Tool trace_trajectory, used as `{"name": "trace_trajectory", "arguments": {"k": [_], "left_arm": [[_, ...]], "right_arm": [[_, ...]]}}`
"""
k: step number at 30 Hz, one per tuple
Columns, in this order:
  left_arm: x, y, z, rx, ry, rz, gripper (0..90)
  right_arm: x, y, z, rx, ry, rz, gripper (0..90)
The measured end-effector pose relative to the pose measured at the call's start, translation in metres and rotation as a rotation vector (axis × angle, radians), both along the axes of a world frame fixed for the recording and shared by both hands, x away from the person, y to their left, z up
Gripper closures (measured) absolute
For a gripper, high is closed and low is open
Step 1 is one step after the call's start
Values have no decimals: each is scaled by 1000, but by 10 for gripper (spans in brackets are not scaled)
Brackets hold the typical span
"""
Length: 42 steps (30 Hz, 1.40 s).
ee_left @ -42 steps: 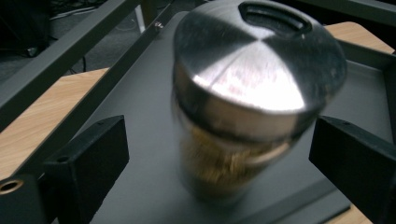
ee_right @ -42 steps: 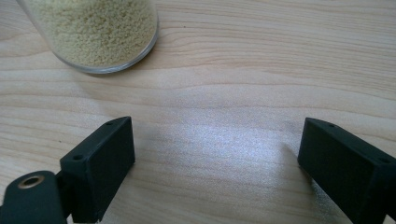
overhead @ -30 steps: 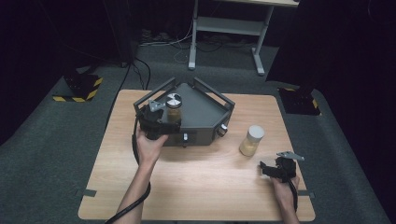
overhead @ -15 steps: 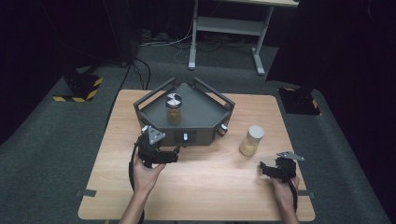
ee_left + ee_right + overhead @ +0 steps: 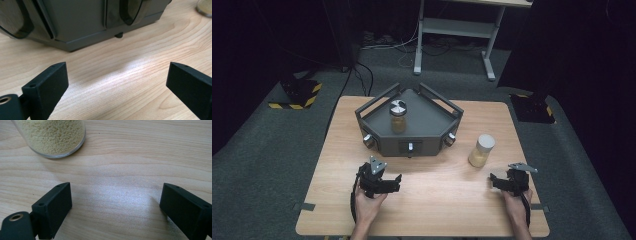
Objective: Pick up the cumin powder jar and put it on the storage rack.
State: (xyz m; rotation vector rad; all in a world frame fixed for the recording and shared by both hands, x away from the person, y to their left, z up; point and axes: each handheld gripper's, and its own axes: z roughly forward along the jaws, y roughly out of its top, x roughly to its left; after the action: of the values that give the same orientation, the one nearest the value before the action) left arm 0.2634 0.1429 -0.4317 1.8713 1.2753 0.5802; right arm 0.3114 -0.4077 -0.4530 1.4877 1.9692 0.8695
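A dark grey three-cornered box (image 5: 427, 125) with knobs on its front stands at the table's middle. On its top stands a jar (image 5: 398, 117) with a silver lid and brownish contents. A second jar (image 5: 482, 150), pale-lidded and full of yellowish grains, stands on the wood to the right; its base (image 5: 53, 137) is just ahead of my right gripper. My left gripper (image 5: 381, 179) rests low on the table in front of the box, open, with bare wood between its jaws (image 5: 117, 75). My right gripper (image 5: 507, 177) sits near the right front edge, open and empty (image 5: 115, 197).
The box's front wall (image 5: 82, 22) stands close ahead of my left gripper. The wooden table (image 5: 437, 205) lies between the two hands. Behind the table there is a dark floor with cables and a metal desk frame (image 5: 457, 30).
My left gripper has pulled back from the jar on the box and come down to the table near the front edge. The jar stays on the box. The right gripper has not moved.
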Motion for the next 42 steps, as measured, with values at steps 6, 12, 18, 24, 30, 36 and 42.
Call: {"name": "trace_trajectory", "arguments": {"k": [6, 12, 18, 24, 30, 36, 42], "left_arm": [[6, -5, -11, 11, 22, 5, 41], [16, -9, -20, 30, 52, 19, 41], [23, -15, -26, 61, 65, 39, 46], [27, -19, -28, 71, 65, 49, 47], [31, -20, -29, 71, 63, 62, 47], [39, -23, -28, 80, 81, 68, 46], [41, -28, -28, 88, 83, 82, 42]], "right_arm": [[0, 0, 0, 1, 0, 0, 101], [0, 0, 0, 0, 0, 0, 100], [0, 0, 0, -1, 1, 1, 100], [0, 0, 0, -1, 1, 4, 100], [0, 0, 0, -1, 0, 5, 100], [0, 0, 0, -2, 0, 7, 101], [0, 0, 0, -2, 0, 9, 100]]}}
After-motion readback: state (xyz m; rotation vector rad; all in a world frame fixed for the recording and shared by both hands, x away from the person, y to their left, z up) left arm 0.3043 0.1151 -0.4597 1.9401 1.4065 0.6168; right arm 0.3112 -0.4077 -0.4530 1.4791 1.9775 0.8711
